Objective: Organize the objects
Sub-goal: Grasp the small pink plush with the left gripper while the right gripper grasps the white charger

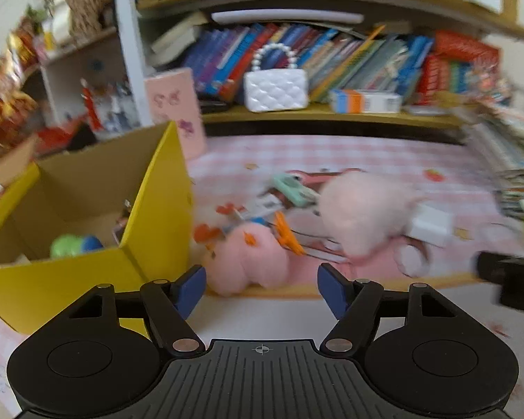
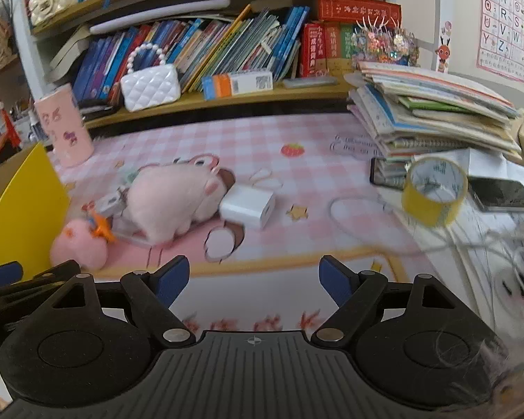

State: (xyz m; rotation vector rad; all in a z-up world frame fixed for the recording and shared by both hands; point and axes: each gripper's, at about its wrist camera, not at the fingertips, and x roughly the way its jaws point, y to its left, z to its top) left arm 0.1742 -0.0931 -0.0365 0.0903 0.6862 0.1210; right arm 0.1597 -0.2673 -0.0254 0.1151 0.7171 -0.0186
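Pile of small stuff sitting on the pink checked mat (image 2: 248, 136), toward its left edge: big fluffy pink plush (image 2: 171, 199) lying on its side, smaller pink plush (image 2: 78, 244) just beside it closer to the front edge, an orange clip (image 2: 103, 228) touching that one. White charger block (image 2: 248, 206) right up against the big plush on its right. Mint-green thing (image 1: 293, 186) poking out behind the plush, too blurry to call. Yellow cardboard box (image 1: 157, 209) standing open at the mat's left edge, something green and blue (image 1: 75, 244) down inside it. Roll of yellow tape (image 2: 435, 192) over at the right edge, next to a phone (image 2: 503, 193) and in front of a stack of books (image 2: 433, 115). Pink cup (image 2: 64, 129) near the back left corner, white quilted purse (image 2: 150, 85) up on the shelf behind.

Left gripper (image 1: 261, 288) hanging just short of the small plush, jaws spread, nothing between them. Right gripper (image 2: 253, 279) over the mat's front edge, jaws spread wide too, gripping nothing.
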